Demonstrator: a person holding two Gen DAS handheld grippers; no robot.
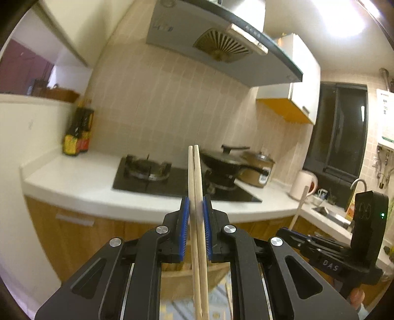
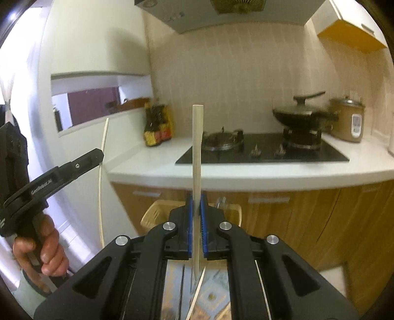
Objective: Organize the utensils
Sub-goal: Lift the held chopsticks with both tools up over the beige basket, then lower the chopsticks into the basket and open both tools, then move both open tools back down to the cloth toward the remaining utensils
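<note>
Left tool [image 1: 196,206] clamps a pair of chopsticks [image 1: 195,172] upright, clear of the white surface [image 1: 81,182] edge. Right tool [image 2: 196,204] clamps a single chopstick [image 2: 197,147] upright; only its view shows a yellow basket [image 2: 154,214] below.

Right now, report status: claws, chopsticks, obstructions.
Left claw shut on chopstick pair, upright. Right claw shut on single chopstick, upright. Yellow basket below right claw. Nothing blocking.

Warm indoor light, ceiling lamp [image 1: 342,17] blown out; fisheye bends edges, background motion-blurred, corners black
</note>
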